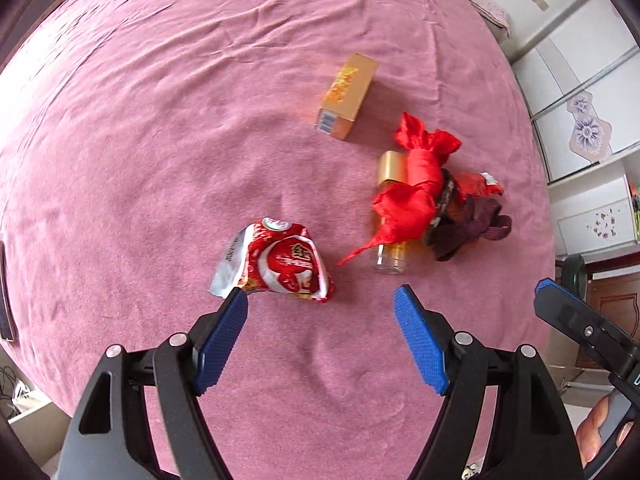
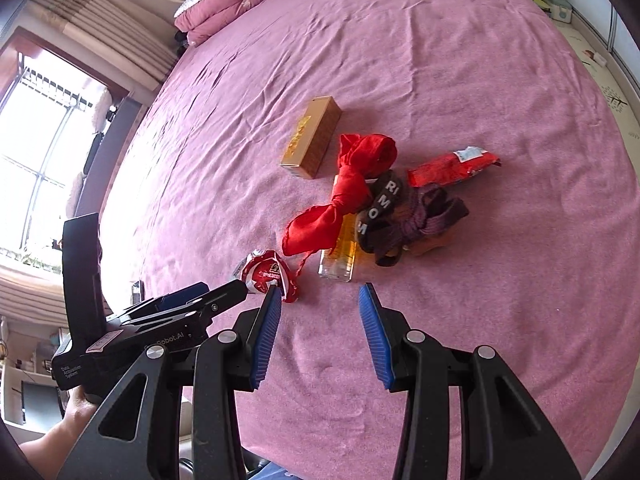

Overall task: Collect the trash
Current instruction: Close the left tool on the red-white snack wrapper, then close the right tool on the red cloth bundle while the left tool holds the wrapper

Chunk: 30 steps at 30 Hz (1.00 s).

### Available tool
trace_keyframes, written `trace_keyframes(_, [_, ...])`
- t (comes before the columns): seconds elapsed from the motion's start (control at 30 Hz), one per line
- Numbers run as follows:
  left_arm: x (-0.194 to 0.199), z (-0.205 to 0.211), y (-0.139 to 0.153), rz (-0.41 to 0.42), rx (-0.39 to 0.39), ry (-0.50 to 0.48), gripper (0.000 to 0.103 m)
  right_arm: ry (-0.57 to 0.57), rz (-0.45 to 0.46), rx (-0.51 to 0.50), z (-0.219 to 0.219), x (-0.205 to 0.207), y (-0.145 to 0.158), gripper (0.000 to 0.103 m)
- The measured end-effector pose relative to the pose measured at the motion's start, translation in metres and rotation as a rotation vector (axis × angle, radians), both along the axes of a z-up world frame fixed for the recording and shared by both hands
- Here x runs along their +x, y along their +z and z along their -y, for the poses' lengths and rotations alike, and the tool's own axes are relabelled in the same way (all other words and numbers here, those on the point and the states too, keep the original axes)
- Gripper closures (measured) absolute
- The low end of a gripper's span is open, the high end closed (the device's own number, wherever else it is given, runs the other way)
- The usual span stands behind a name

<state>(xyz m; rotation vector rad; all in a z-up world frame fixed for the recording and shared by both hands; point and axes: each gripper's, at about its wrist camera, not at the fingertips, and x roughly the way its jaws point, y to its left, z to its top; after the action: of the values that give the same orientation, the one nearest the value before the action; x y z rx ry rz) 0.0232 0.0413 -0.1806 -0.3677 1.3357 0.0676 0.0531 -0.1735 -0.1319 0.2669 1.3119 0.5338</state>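
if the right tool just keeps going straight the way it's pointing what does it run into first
Most likely the clear glass bottle with amber liquid, lying just ahead of the open right tool, with the red cloth draped over it. The bed cover between them looks bare, though the fisheye makes depth uncertain.

On the pink bedspread (image 2: pixel 440 60) there are two red snack wrappers — a crumpled one (image 2: pixel 267 274) at about 7 o'clock of the heap and a flatter one (image 2: pixel 454 168) at 2 o'clock; one gold carton (image 2: pixel 312 138) at 11 o'clock; one glass bottle (image 2: pixel 340 246) of amber liquid. One red cloth (image 2: pixel 344 196) is knotted over the bottle; one dark lettered band (image 2: pixel 380 204) and one purple cloth bundle (image 2: pixel 428 216) lie against it; two folded bedding items (image 2: pixel 228 16) sit at the far edge — 10 o'clock.
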Motion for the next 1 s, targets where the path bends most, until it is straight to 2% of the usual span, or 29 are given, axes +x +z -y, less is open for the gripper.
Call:
trace_keyframes(0.13, [0.003, -0.019, -0.025, -0.045, -0.021, 0.044, 0.026, 0.038, -0.006, -0.014, -0.018, 0.008, -0.007, 0.062])
trace_keyframes(0.23, [0.009, -0.020, -0.045, -0.083, -0.027, 0.036, 0.024, 0.055, -0.020, -0.020, -0.027, 0.013, -0.015, 0.062])
trace_keyframes(0.37, [0.015, -0.026, -0.074, -0.141, -0.109, 0.063, 0.024, 0.068, -0.041, -0.029, -0.037, 0.021, -0.027, 0.062])
trace_keyframes(0.53, [0.025, -0.031, -0.095, -0.172, -0.106, 0.084, 0.025, 0.081, -0.059, -0.034, -0.045, 0.031, -0.035, 0.062])
trace_keyframes(0.73, [0.032, -0.027, -0.099, -0.172, -0.073, 0.086, 0.041, 0.078, -0.077, -0.044, -0.047, 0.042, -0.042, 0.062])
trace_keyframes(0.8, [0.032, -0.027, -0.098, -0.166, -0.069, 0.102, 0.053, 0.072, -0.083, -0.047, -0.047, 0.044, -0.044, 0.062])
trace_keyframes(0.87, [0.032, -0.032, -0.097, -0.159, -0.091, 0.127, 0.060, 0.066, -0.088, -0.044, -0.046, 0.047, -0.044, 0.062])
trace_keyframes(1.0, [0.035, -0.044, -0.091, -0.127, -0.126, 0.151, 0.066, 0.050, -0.092, -0.050, -0.044, 0.053, -0.046, 0.061])
